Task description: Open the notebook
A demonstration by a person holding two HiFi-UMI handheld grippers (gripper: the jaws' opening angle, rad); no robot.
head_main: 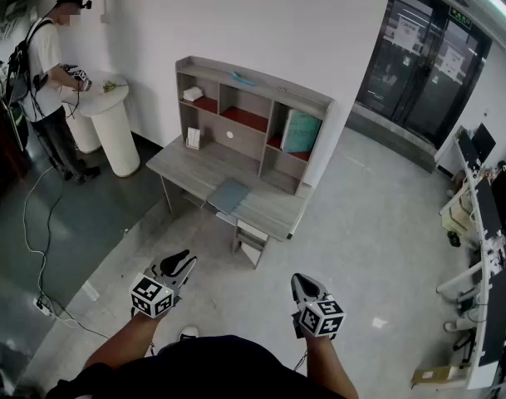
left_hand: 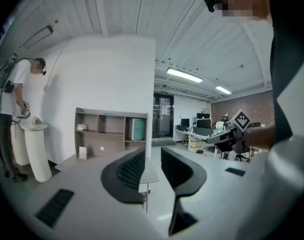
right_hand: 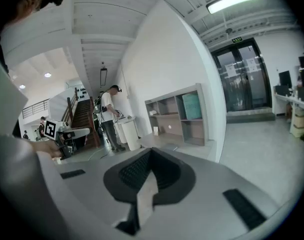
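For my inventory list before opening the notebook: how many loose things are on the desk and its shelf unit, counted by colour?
Grey-blue: 1, the notebook
Teal: 2, the upright book and the flat thing on top of the shelf unit
White: 2, the small thing on the upper left shelf and the standing card
Total: 5

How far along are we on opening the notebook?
Nothing looks done yet: the notebook lies flat and apparently closed on the desk, across the floor from both grippers. In hand: nothing. The left gripper is open and empty, and the right gripper has its jaws together. Left to do: walk up to the desk, catch the cover's edge and lift it open.
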